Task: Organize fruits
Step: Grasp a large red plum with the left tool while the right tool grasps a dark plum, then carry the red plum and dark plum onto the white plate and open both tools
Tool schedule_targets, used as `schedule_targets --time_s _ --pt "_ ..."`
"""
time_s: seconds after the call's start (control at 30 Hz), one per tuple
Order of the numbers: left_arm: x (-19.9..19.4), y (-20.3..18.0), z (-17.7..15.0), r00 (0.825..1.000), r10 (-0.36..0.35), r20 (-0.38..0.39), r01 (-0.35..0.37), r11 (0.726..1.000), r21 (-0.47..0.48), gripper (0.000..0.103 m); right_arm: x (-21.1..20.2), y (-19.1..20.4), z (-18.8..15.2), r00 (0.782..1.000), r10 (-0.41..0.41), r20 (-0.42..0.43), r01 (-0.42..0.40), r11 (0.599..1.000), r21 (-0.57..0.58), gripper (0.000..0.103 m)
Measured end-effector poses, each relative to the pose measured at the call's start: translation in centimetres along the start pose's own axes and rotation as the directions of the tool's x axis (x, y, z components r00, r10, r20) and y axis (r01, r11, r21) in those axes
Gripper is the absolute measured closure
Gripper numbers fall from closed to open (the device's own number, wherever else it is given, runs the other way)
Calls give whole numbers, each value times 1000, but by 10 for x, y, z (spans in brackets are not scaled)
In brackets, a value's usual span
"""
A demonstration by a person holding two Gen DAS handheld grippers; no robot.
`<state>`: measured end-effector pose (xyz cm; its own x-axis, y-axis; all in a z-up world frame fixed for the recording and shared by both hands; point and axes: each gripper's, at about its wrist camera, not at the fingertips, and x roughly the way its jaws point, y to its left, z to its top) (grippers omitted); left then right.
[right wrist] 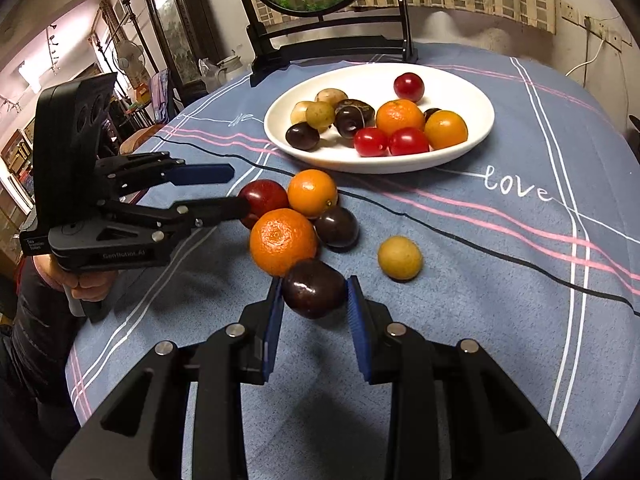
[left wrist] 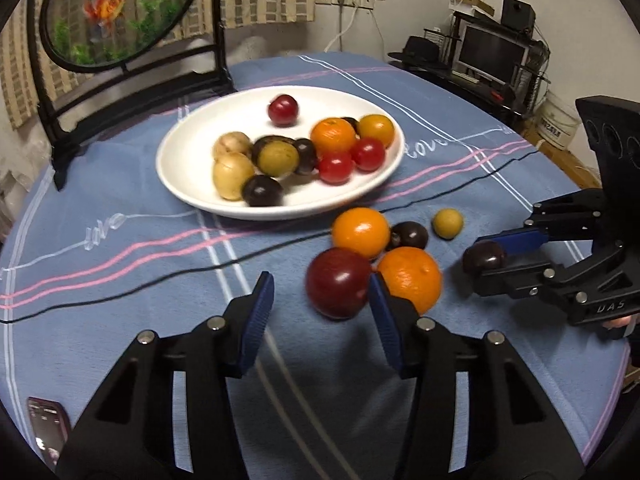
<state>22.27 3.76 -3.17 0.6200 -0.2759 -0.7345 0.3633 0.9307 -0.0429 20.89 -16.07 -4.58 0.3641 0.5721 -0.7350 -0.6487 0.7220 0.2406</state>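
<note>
**Two plums between my fingers, the plate waiting**

Blue striped cloth (left wrist: 120, 280) covers the round table, and on it, just in front of the white plate (left wrist: 180, 184), lies the loose cluster of fruit I am working on.

My right gripper (right wrist: 314, 292) is clamped on a dark purple plum (right wrist: 314, 288), both blue pads pressed against its sides, on the near side of the cluster from the plate. My left gripper (left wrist: 322, 292) stands half closed around a red plum (left wrist: 338, 282): its right pad touches the fruit, but in the left wrist view a gap shows between the plum and the left pad, so it is not yet pinched.

Touching the red plum are two oranges (right wrist: 284, 240), one nearer the plate (right wrist: 312, 192) than the other, and a second dark plum (right wrist: 336, 226) sits against them. A small yellow-green fruit (right wrist: 400, 258) lies alone, farther from the plate's near rim than that plum.

On the plate sit a red plum, two oranges, two red tomatoes, some pale yellow fruits and a few dark ones. Behind the plate stands a round glass panel (left wrist: 116, 8) in a black stand (left wrist: 60, 136).
</note>
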Motion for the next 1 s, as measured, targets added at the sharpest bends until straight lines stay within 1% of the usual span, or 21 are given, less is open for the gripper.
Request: schedule_targets --time_s 0.03,0.1,0.2,0.4,0.47,0.57,0.7,0.83,0.93,1.0 --pt "2 -1 0 1000 -8 -6 8 1000 0 53 0 0 0 1000 2 -1 -2 1000 1 71" --pt "5 -3 0 1000 6 -4 -6 1000 3 54 2 0 0 1000 3 -4 -3 1000 1 71" --pt "11 4 3 1000 -18 -16 17 999 -44 56 3 0 -1 1000 6 -8 -6 1000 3 71" --pt "25 12 0 996 -46 -77 39 994 -99 62 5 0 -2 1000 11 -16 -11 1000 8 71" --pt "27 10 1 997 -37 -75 29 994 -102 63 5 1 -2 1000 11 -16 -11 1000 5 71" --pt "25 6 1 998 3 -68 -9 996 -84 63 4 4 -3 1000 12 -9 -12 1000 -5 71" --pt "19 4 1 998 8 -54 -13 997 -78 63 3 4 -3 1000 17 -4 -17 1000 -5 71" --pt "5 2 2 1000 0 -14 -1 997 -77 63 0 5 -2 1000 22 13 -22 1000 -11 71" --pt "4 1 2 1000 14 -11 -15 998 -66 64 -1 4 -1 999 26 25 -26 1000 -9 71" --pt "3 1 3 1000 8 -9 -9 997 -71 64 -4 2 1 999 32 41 -32 999 -4 71"
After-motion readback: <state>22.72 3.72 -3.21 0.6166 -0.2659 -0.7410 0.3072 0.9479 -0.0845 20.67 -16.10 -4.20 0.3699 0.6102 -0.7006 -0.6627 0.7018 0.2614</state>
